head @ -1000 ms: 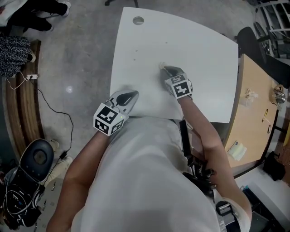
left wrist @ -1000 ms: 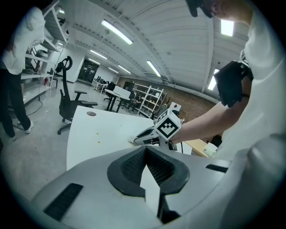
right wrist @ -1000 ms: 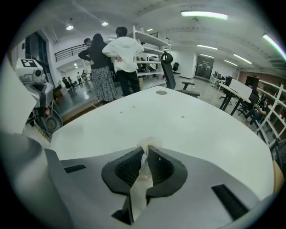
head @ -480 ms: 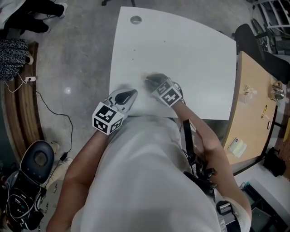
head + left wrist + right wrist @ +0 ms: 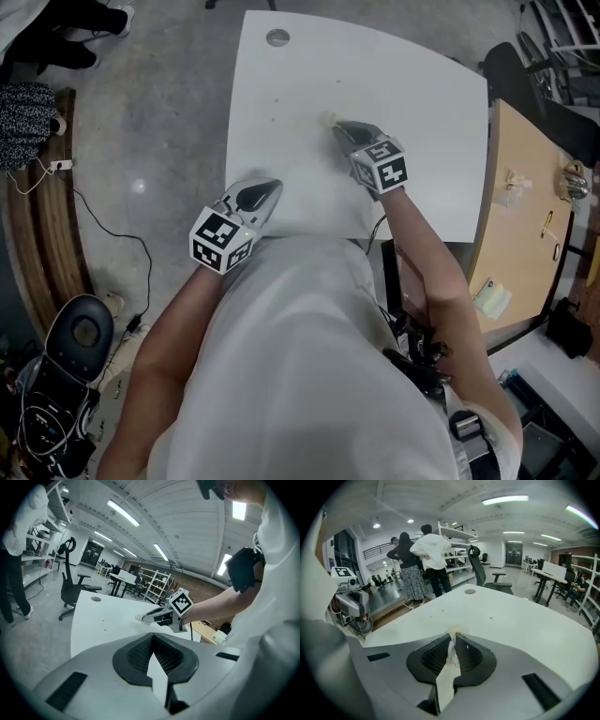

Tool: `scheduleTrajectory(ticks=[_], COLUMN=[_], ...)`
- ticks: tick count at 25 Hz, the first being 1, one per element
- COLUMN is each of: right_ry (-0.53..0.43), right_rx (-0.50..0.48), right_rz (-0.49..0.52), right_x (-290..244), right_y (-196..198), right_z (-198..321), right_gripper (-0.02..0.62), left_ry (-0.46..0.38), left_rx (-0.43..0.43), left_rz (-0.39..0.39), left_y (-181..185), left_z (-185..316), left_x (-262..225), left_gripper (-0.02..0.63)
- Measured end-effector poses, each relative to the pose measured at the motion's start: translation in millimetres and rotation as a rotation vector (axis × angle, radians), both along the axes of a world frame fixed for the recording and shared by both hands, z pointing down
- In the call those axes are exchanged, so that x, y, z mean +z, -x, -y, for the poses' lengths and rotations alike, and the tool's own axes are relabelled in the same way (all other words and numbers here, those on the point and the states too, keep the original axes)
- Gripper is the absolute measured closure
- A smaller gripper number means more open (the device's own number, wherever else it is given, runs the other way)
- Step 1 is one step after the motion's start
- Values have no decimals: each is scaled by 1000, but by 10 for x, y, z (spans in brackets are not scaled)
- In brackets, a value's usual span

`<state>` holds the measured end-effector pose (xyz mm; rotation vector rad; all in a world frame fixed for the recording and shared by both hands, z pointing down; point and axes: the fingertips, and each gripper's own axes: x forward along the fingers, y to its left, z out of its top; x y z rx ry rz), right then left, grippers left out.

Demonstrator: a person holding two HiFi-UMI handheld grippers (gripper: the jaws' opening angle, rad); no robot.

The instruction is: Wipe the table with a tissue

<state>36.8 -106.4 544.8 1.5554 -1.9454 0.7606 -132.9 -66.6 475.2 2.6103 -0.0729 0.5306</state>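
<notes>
Right fingers [image 5: 352,132] down-tilted, tight on tissue [image 5: 327,119]

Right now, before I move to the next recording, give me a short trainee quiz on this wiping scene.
1. Multiple choice: what is between the right gripper's jaws? A sponge; B tissue; C nothing.
2. True or false: the left gripper clamps a cloth.
3. Fill in: in the head view, the round hole lies at the table's far ___ corner.
Key: 1 B. 2 false, its jaws are shut and empty. 3 left.
</notes>
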Motion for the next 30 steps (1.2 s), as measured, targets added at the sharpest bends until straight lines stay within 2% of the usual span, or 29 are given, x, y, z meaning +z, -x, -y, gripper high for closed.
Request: scheduleTrajectory(ticks=[4, 14, 19, 24, 30], right_ry=[27, 31, 16, 28, 54], right_rx=[65, 19, 106, 173, 154], right_rz=[-32, -71, -74, -92, -141], right_x=[59, 39, -29, 138, 244], right_y=[-261, -604, -811, -1321, -1379], right_z=[-3, 417, 386, 539, 822], right_gripper=[557, 557, 557, 557, 557], left_ry=[9, 17, 39, 63, 77], left_rx=[0, -43, -57, -79, -119], left_rz=[-5, 14, 13, 43, 41], left_y=[16, -66, -44, -263, -164], left_z=[33, 136, 47, 162, 360], left_x=[7, 45, 24, 195, 212], left_gripper=[598, 598, 598, 598, 598])
